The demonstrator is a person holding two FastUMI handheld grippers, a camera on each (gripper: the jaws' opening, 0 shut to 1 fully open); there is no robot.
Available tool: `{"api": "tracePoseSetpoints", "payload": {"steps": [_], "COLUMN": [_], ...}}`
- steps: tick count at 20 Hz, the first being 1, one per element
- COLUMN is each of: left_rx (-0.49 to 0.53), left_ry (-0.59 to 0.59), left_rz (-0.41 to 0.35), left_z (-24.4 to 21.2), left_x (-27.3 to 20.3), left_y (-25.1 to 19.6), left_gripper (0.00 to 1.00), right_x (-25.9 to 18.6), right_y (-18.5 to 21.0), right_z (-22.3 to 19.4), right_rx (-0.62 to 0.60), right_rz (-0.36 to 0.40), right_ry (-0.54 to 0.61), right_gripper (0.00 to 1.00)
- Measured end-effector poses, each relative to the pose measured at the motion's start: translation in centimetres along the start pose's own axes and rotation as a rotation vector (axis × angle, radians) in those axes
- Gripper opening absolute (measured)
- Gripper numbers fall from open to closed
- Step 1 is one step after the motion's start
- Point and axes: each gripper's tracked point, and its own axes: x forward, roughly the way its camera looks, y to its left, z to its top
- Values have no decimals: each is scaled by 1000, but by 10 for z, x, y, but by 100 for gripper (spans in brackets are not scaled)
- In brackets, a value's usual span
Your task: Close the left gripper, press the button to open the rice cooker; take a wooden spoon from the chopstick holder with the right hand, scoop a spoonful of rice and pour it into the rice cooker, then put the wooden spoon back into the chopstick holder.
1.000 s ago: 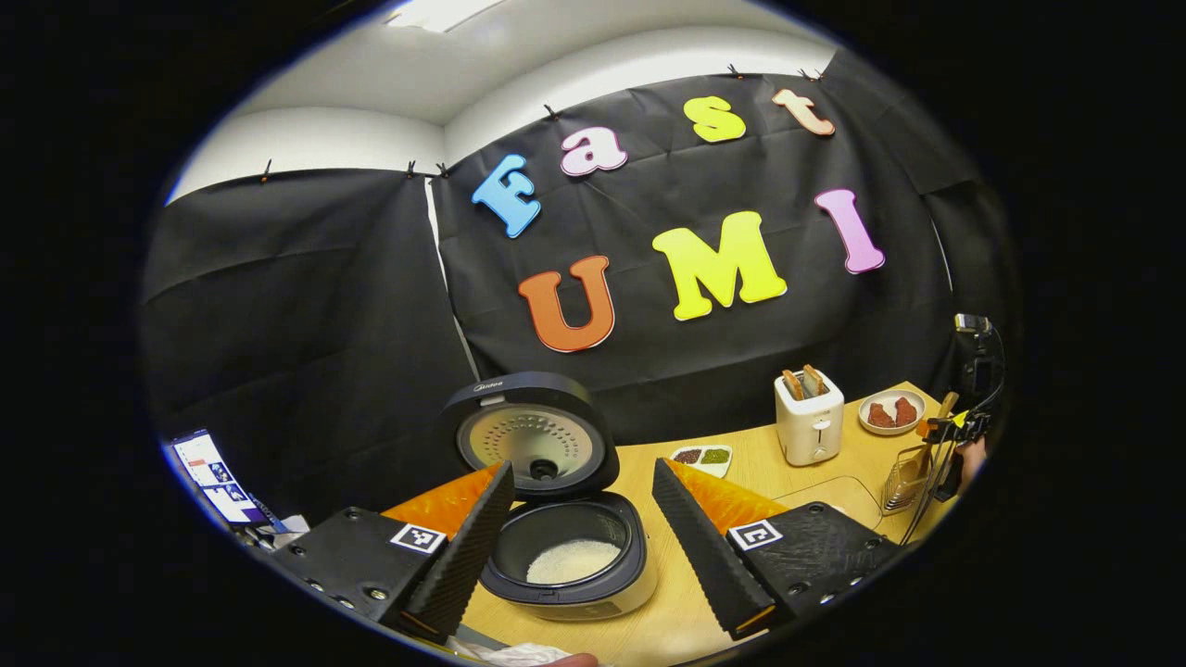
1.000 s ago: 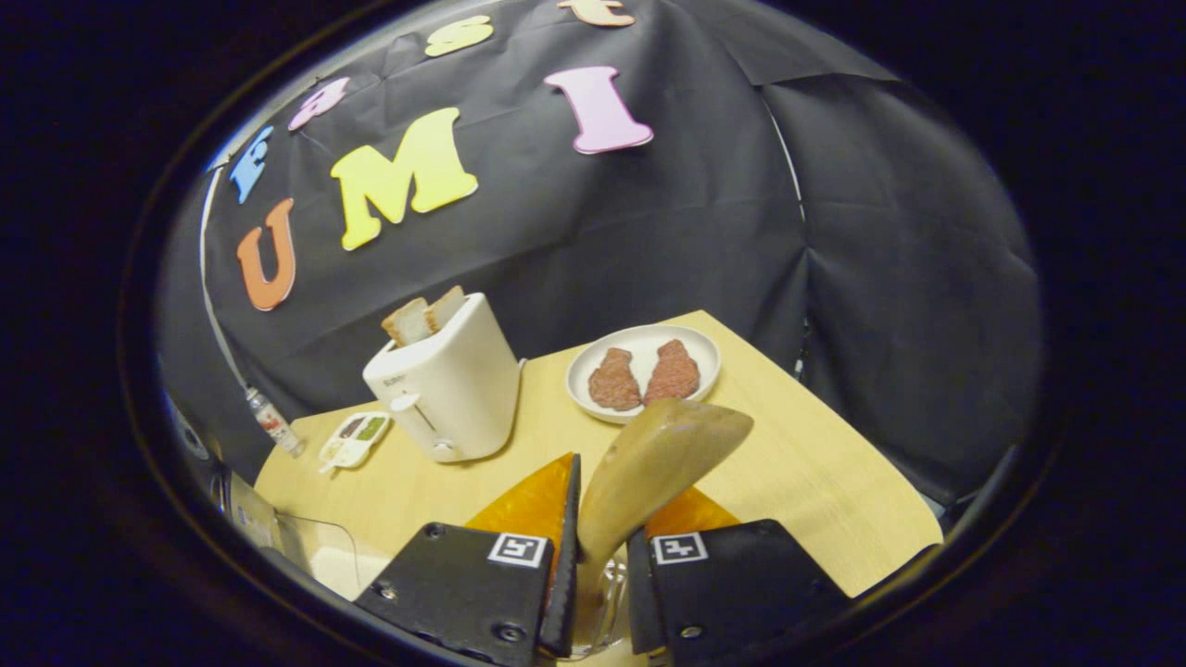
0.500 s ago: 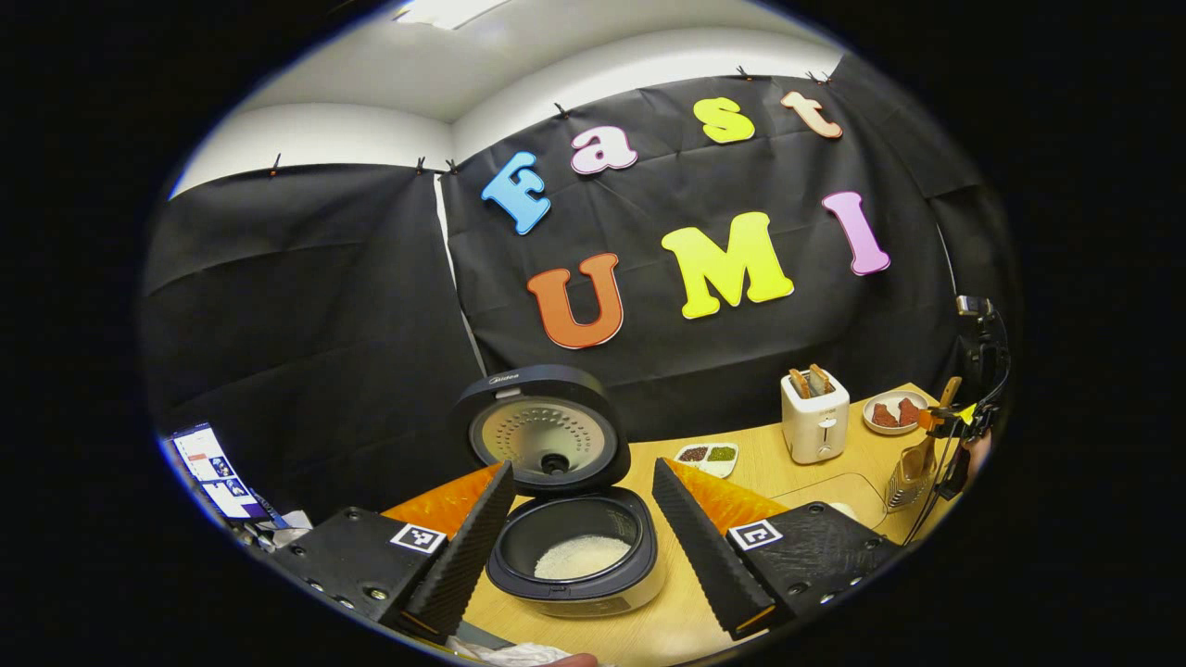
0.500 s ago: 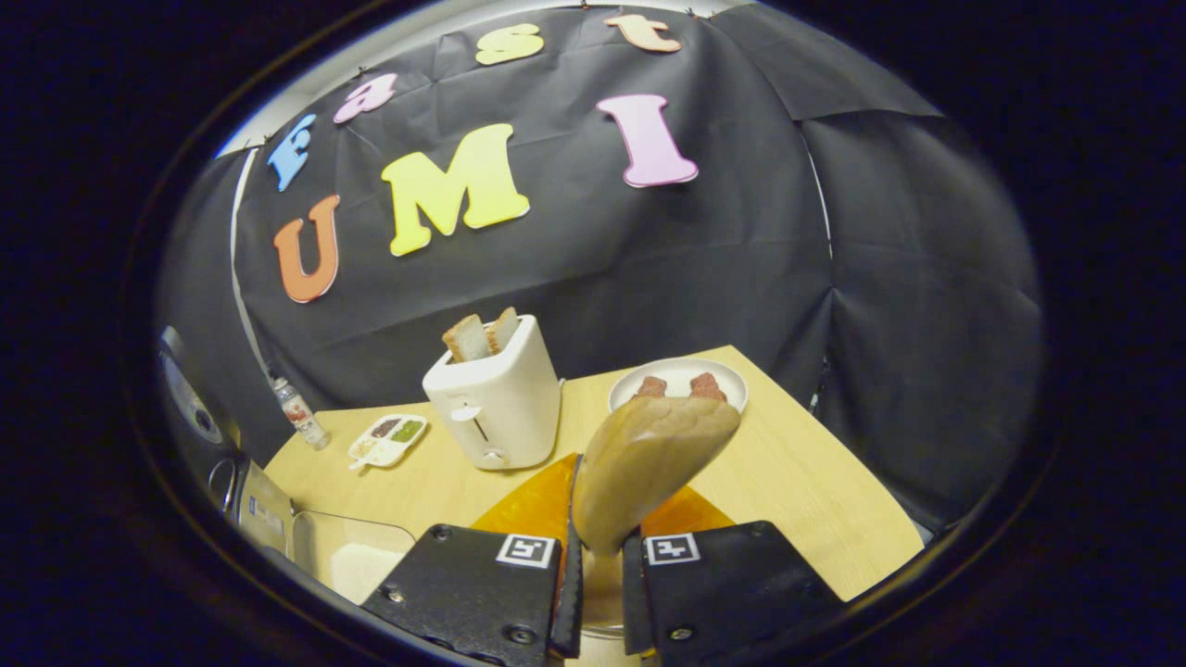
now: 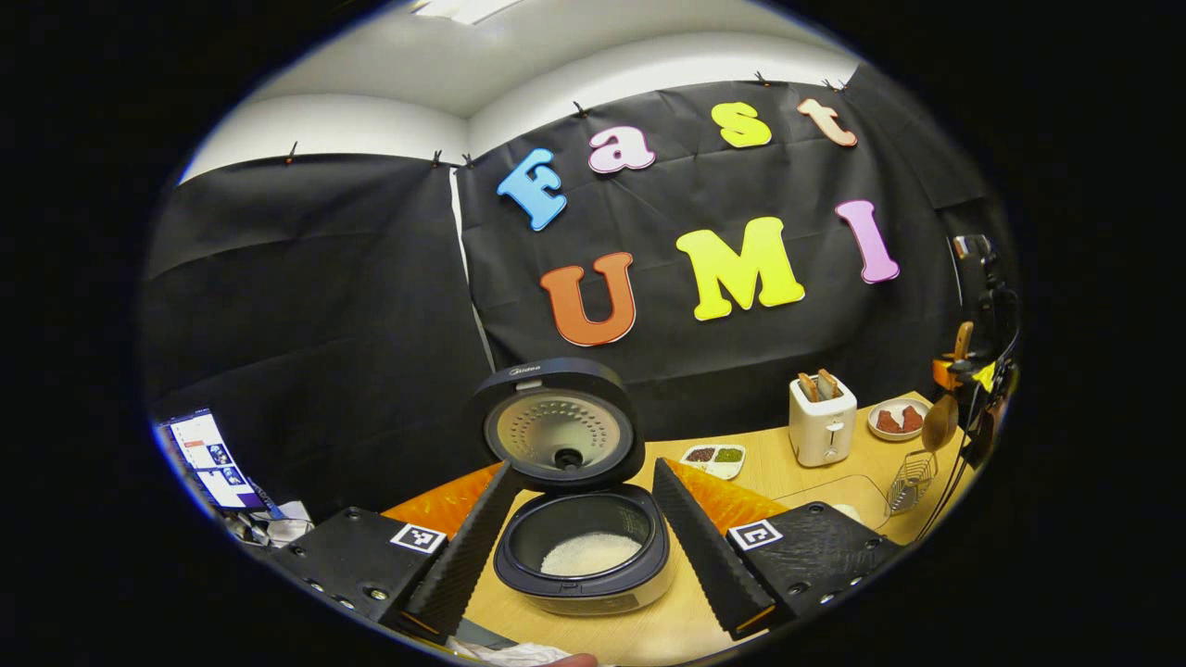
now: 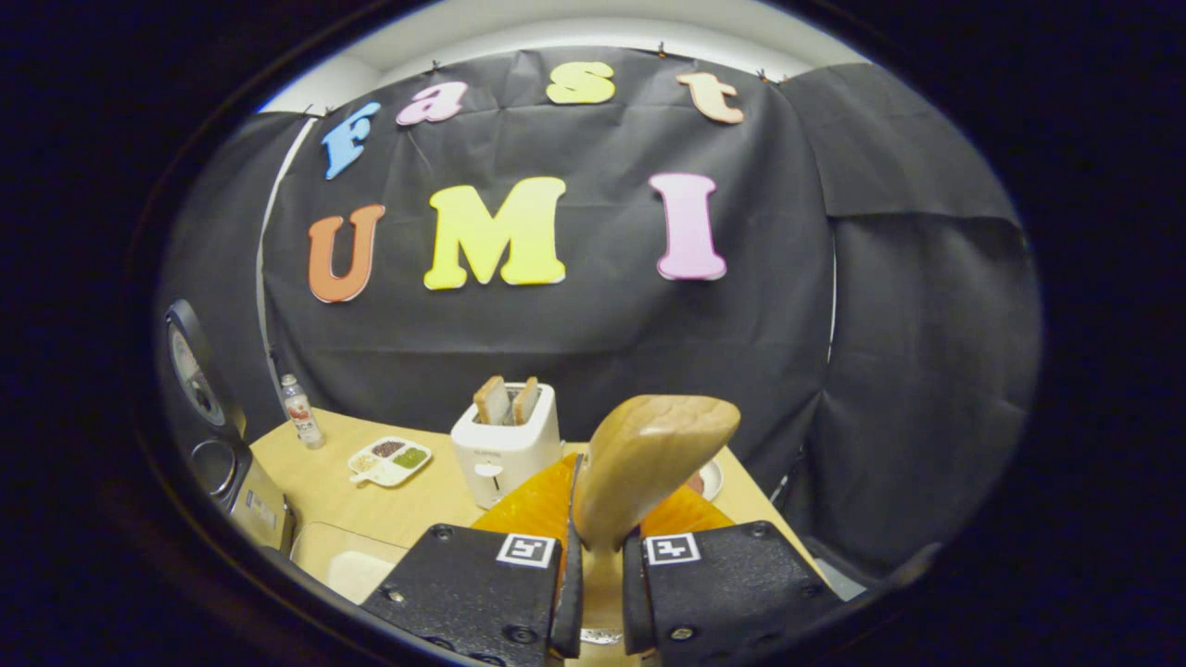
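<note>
Gripping the tan wooden spoon [image 6: 649, 459] by its handle, the right gripper [image 6: 598, 574] holds it above the wire chopstick holder [image 5: 911, 479]. The left gripper [image 5: 579, 547], jaws spread, frames the open dark rice cooker [image 5: 582, 547] on the table.

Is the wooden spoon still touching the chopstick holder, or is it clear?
Apart. In the left gripper view the wooden spoon, held in the right tongs, hangs above the chopstick holder with bare table showing between them.
</note>
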Motion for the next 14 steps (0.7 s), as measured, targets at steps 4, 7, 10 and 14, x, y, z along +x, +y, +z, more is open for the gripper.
{"api": "tracePoseSetpoints", "payload": {"steps": [4, 7, 10, 14], "left_rx": [-5, -17, -19, -16], "left_ry": [1, 8, 15, 29], "left_rz": [23, 38, 57, 74], "left_z": [-6, -12, -19, -31], "left_x": [-2, -5, -7, -8], "left_y": [12, 24, 35, 44], "left_gripper": [95, 95, 96, 95], "right_x": [-26, -38, -43, -36], "right_y": [53, 94, 127, 161], "right_z": [37, 39, 27, -11], "right_rx": [-27, -24, -13, -13], "right_rz": [61, 119, 162, 191], "right_ry": [-52, -57, -48, -11], "right_gripper": [22, 22, 18, 22]}}
